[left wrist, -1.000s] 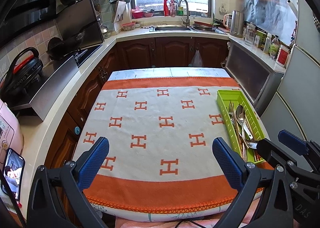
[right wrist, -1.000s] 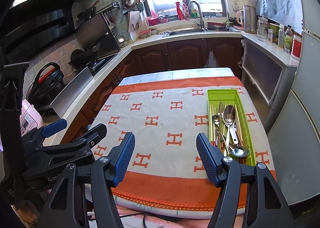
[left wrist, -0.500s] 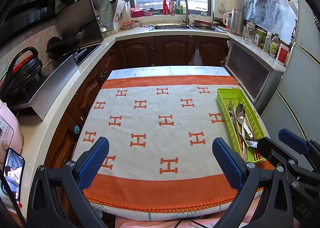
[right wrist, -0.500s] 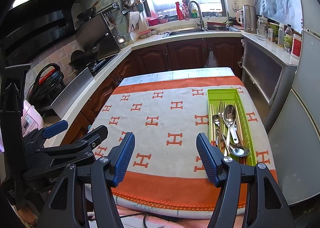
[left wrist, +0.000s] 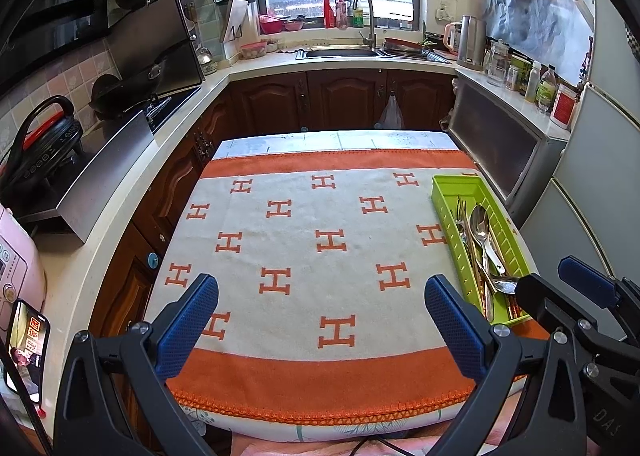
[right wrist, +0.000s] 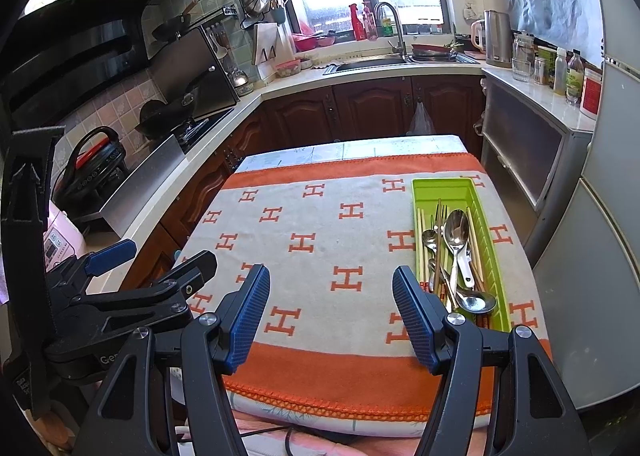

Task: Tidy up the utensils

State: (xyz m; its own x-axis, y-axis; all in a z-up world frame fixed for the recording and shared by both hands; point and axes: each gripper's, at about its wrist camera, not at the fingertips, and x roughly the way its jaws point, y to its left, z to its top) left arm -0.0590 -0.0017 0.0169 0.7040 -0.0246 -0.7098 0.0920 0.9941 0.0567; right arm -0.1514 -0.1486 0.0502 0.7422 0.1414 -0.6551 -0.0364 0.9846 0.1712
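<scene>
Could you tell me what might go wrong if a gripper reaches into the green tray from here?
1. The utensils lie crossed in a pile in the green tray, so gripping the large spoon may drag chopsticks or a fork along.
2. The tray sits near the right edge of the blanket-covered table; a sideways nudge could push it off.
3. Both the left gripper and right gripper are open and close together, so they may collide.

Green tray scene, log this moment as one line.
left gripper: open, empty | right gripper: open, empty | utensils: in green tray | blanket: bare
</scene>
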